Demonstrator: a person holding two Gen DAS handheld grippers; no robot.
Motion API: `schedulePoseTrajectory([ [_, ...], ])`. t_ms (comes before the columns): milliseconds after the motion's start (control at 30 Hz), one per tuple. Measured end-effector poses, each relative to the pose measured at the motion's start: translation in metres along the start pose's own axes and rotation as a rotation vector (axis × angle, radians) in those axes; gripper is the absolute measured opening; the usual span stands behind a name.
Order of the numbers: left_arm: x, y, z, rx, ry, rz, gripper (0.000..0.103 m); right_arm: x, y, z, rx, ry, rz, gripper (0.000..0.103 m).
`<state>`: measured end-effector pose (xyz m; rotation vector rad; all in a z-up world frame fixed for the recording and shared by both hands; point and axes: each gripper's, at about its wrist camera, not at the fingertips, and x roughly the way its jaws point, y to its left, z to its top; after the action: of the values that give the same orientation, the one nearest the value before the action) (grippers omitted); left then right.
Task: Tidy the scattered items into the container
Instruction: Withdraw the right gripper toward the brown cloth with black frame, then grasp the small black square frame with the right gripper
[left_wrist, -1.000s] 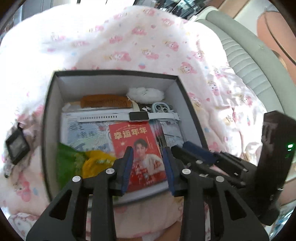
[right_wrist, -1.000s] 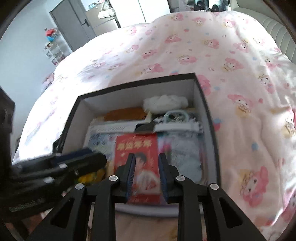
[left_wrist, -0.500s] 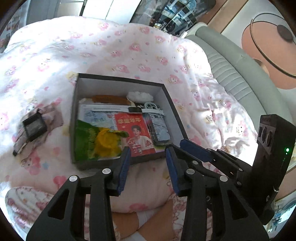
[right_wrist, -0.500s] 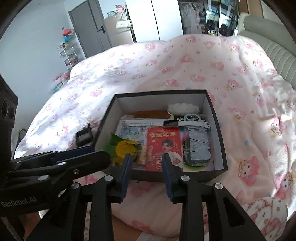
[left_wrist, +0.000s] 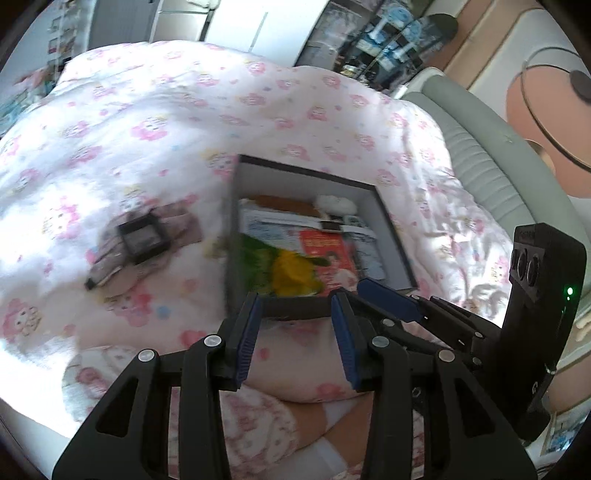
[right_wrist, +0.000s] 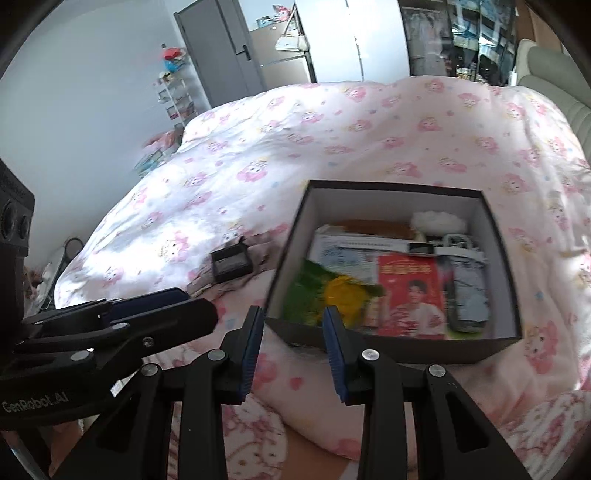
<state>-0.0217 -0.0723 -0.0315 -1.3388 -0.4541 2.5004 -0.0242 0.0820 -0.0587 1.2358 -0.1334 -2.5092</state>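
Pink-flowered quilt (right_wrist: 369, 122) covers the bed, and on it sits a dark box (right_wrist: 391, 345) with white inner walls. Inside the box lie a red booklet (right_wrist: 410, 291) near the middle, a green and yellow packet (right_wrist: 332, 295) at the near left corner, a white watch (right_wrist: 417, 246) laid across a printed sheet, a brown comb (right_wrist: 373, 225) along the far wall and a white fluffy tuft (right_wrist: 437, 220) in the far right corner. Left of the box, apart from it, a small black square item (right_wrist: 232, 263) rests on a brownish cloth (left_wrist: 110, 267) on the quilt; what it is cannot be told through the blur.

Both grippers hang short of the box's near wall. The left gripper (left_wrist: 295, 332) has its blue-padded jaws set well apart with nothing between them, having just been opening. The right gripper (right_wrist: 293, 347) also has its jaws parted and empty, likewise just opened. Each gripper shows in the other's view, side by side
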Motion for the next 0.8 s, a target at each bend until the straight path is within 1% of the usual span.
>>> schedulePoseTrajectory([
  [133,-0.008,0.028,-0.005,-0.047,-0.009,0.032,0.04,0.019,0.013,0.002,0.03,0.03,0.054,0.03],
  [267,-0.015,0.066,-0.011,-0.137,-0.03,0.054,0.04,0.044,0.028,0.006,0.006,0.052,0.071,0.029],
  [300,-0.015,0.078,-0.013,-0.164,-0.028,0.065,0.04,0.052,0.034,0.007,0.001,0.066,0.095,0.029],
  [367,-0.011,0.103,-0.014,-0.217,-0.013,0.101,0.04,0.064,0.044,0.01,0.003,0.086,0.138,0.029],
  [433,-0.007,0.127,-0.015,-0.263,0.001,0.141,0.039,0.077,0.052,0.015,-0.002,0.099,0.157,0.029],
  [533,-0.001,0.162,-0.015,-0.336,0.006,0.148,0.039,0.101,0.06,0.026,-0.028,0.097,0.128,0.029],
  [600,0.002,0.182,-0.015,-0.367,0.001,0.158,0.039,0.126,0.064,0.031,-0.026,0.121,0.095,0.029],
  [633,0.003,0.192,-0.015,-0.387,-0.002,0.157,0.039,0.145,0.068,0.032,-0.018,0.15,0.092,0.029],
  [733,0.013,0.221,-0.014,-0.447,0.009,0.134,0.038,0.182,0.081,0.031,-0.008,0.211,0.122,0.029],
  [800,0.024,0.237,-0.007,-0.473,0.024,0.118,0.038,0.198,0.09,0.031,-0.016,0.215,0.122,0.029],
])
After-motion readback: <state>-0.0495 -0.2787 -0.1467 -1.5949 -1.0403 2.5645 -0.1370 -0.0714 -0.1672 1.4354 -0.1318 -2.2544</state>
